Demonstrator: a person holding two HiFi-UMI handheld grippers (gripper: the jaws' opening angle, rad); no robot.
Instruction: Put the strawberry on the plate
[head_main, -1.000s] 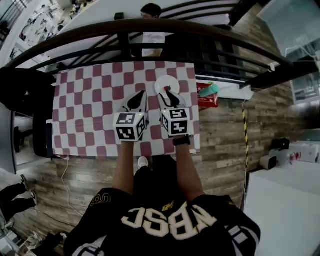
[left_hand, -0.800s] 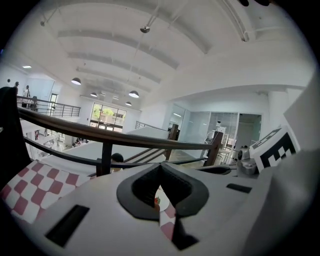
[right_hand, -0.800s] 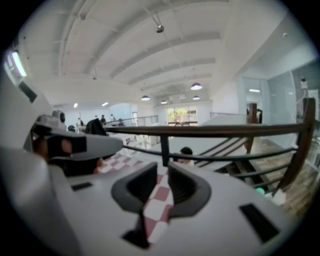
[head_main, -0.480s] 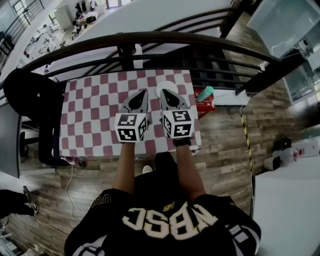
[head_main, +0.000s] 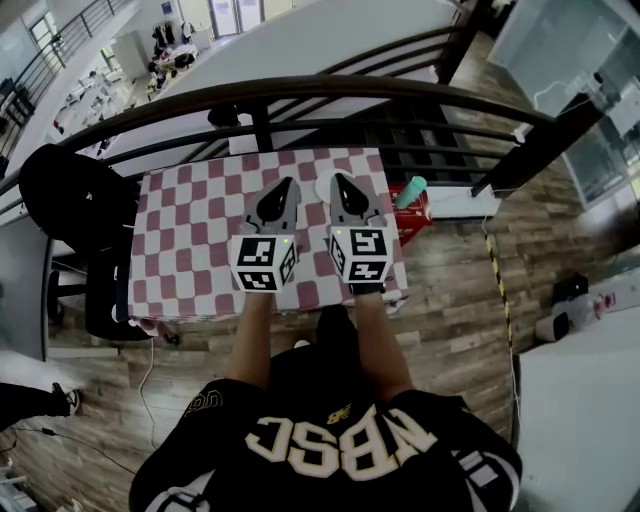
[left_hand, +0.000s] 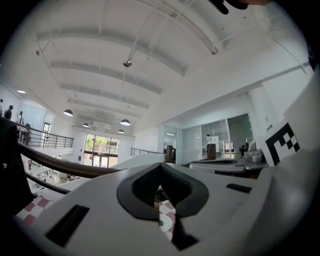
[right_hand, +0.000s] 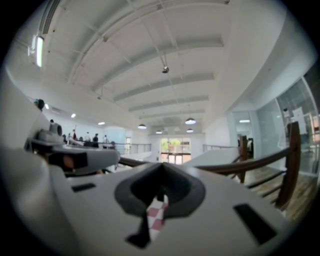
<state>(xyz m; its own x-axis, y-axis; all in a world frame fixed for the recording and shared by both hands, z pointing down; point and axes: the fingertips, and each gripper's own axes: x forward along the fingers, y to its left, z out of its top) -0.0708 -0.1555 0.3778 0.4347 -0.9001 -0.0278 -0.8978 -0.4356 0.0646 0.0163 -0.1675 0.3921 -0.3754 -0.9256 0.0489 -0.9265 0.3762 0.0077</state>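
Two tools, both clenched on nothing, over a counter (head_main: 180, 230) in red-and-white checked cloth.

Head view: left tool (head_main: 288, 186) and right tool (head_main: 338, 182) side by side at centre. A white plate (head_main: 322, 190) peeks between their tips; the strawberry cannot be made out. Red box (head_main: 412, 208) at the counter's right edge. Dark curved railing (head_main: 200, 95) across the top, black chair (head_main: 75, 190) at left, plank floor (head_main: 450, 290). Jersey (head_main: 340, 450), bottom: pale letters, upside down, roughly NBSC.

Left gripper view: white beamed ceiling (left_hand: 100, 60), pendant lamps (left_hand: 125, 122), glass walls.

Right gripper view: like ceiling, railing at right.
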